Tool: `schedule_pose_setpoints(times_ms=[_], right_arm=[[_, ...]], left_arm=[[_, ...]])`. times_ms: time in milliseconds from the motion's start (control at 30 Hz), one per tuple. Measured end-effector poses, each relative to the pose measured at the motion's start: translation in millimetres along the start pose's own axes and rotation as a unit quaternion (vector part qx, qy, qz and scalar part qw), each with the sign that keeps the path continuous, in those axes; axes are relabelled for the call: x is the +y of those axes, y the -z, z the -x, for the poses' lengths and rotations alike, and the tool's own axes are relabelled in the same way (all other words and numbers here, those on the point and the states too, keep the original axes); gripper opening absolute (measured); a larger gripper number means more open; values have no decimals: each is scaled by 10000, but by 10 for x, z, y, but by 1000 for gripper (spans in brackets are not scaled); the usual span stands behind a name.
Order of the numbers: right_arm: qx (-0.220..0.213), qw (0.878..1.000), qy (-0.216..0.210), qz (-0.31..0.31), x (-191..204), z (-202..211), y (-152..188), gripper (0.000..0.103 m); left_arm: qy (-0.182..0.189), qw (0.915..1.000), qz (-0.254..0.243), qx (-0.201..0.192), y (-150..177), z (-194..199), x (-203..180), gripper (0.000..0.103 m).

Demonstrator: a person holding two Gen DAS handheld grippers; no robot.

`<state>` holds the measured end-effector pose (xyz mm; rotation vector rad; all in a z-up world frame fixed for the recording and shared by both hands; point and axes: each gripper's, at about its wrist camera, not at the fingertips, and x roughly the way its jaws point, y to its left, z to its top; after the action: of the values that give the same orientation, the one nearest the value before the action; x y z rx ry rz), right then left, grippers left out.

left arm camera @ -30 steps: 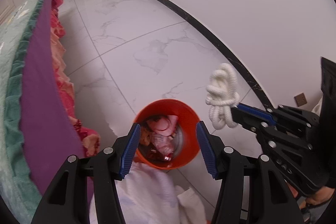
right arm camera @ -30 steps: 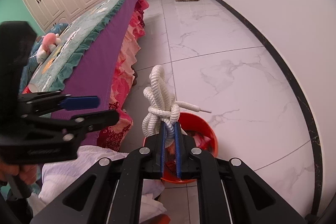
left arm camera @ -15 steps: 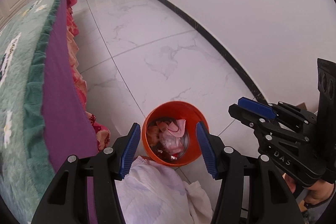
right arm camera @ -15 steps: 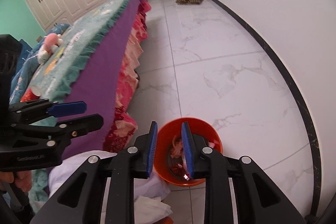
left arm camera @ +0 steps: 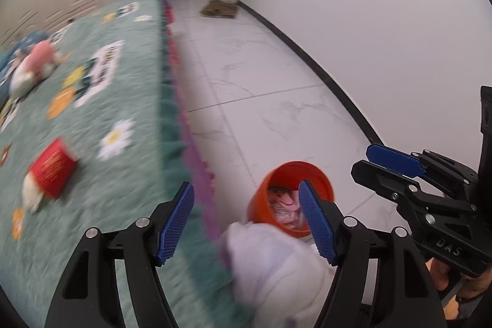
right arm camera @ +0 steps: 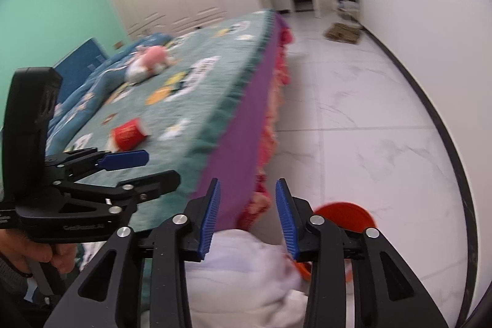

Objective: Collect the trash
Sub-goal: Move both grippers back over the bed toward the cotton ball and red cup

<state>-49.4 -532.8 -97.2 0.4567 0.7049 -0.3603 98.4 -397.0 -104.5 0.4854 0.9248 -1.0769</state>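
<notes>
An orange bin [left arm camera: 266, 199] holding crumpled wrappers stands on the white floor beside the bed, and the right wrist view shows the bin [right arm camera: 344, 214] low and partly behind a finger. A red paper cup [left arm camera: 52, 171] lies on its side on the green bedspread; the right wrist view has the cup [right arm camera: 129, 134] too. My left gripper [left arm camera: 246, 223] hovers over the bed's edge, its jaws opening with nothing between them. My right gripper [right arm camera: 248, 217] is also empty, jaws opening, above a white cloth [right arm camera: 246, 266]. Each gripper shows in the other's view: right [left arm camera: 363, 160], left [right arm camera: 153, 168].
The bed [left arm camera: 92, 119] fills the left, with a purple skirt and pink frills along its side. A pink plush toy [right arm camera: 153, 57] and blue bedding lie further back. A black skirting line [left arm camera: 323, 76] runs along the white wall. A small mat [left arm camera: 220, 9] lies far off.
The white rope has left the right gripper, whose jaws went from shut to apart. Both grippers rose and swung from over the bin toward the bed; the left jaws spread wider.
</notes>
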Motion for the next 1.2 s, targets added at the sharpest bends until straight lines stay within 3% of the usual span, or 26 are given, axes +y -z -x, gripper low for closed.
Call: schedule_pose_setpoints(times_ms=[133,467,833,1200], right_arm=[[58,9989,-332,325,463,-80,-44,40],[198,9899,-902,1079,1488,-217,-40,41],[389,9787,-1197,1622,2179,-432,-33,41],[558,9733,-1247,1843,2533,-856,-183,50]], left_arm=[[-203,9993,312,-106,164,245,256,77],[-726,9927,894,-370,562,804,880,77],[-1061,9830,1423,-465,958,1192,1471,77],[-1093,9794,1664,-328,987,1107,1931,82]])
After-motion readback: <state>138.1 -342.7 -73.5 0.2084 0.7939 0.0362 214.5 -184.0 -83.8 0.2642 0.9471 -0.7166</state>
